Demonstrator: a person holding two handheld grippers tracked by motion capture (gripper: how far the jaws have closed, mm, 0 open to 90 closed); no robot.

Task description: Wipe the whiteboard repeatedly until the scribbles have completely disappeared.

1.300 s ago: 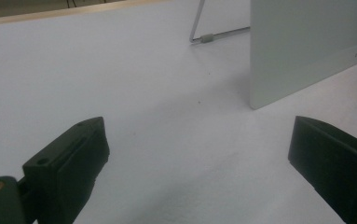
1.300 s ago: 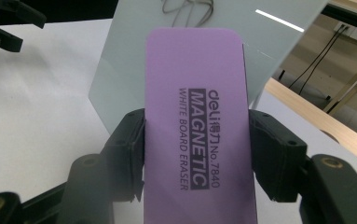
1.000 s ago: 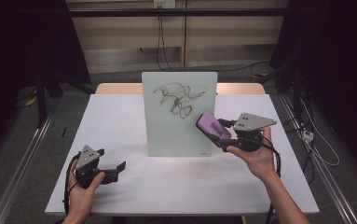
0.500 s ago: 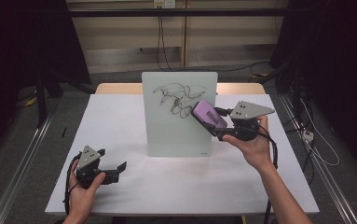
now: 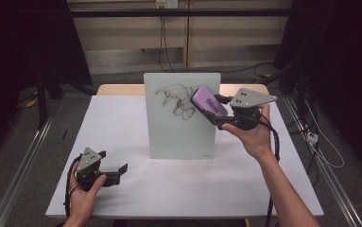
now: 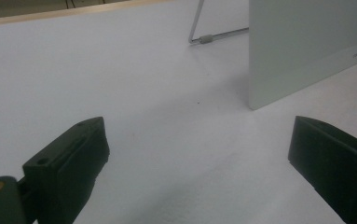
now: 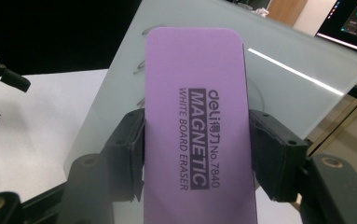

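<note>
A pale glass whiteboard (image 5: pixel 181 125) stands upright on a wire stand in the middle of the white table (image 5: pixel 122 118), with dark scribbles (image 5: pixel 176 100) near its top. My right gripper (image 5: pixel 211 109) is shut on a purple magnetic whiteboard eraser (image 5: pixel 209 101), held against the board's upper right, beside the scribbles. In the right gripper view the eraser (image 7: pixel 197 126) sits clamped between both jaws with the board (image 7: pixel 297 79) behind it. My left gripper (image 5: pixel 115 170) rests open on the table at the front left, with nothing between its jaws (image 6: pixel 199 158).
The board's lower corner (image 6: pixel 306 60) and its wire stand (image 6: pixel 209 38) show ahead in the left gripper view. Cables hang behind the table and trail on the floor at the right (image 5: pixel 320 151). Dark curtains flank both sides.
My right gripper has lifted the eraser up and left across the board, from its lower right to beside the scribbles. The left gripper has stayed put.
</note>
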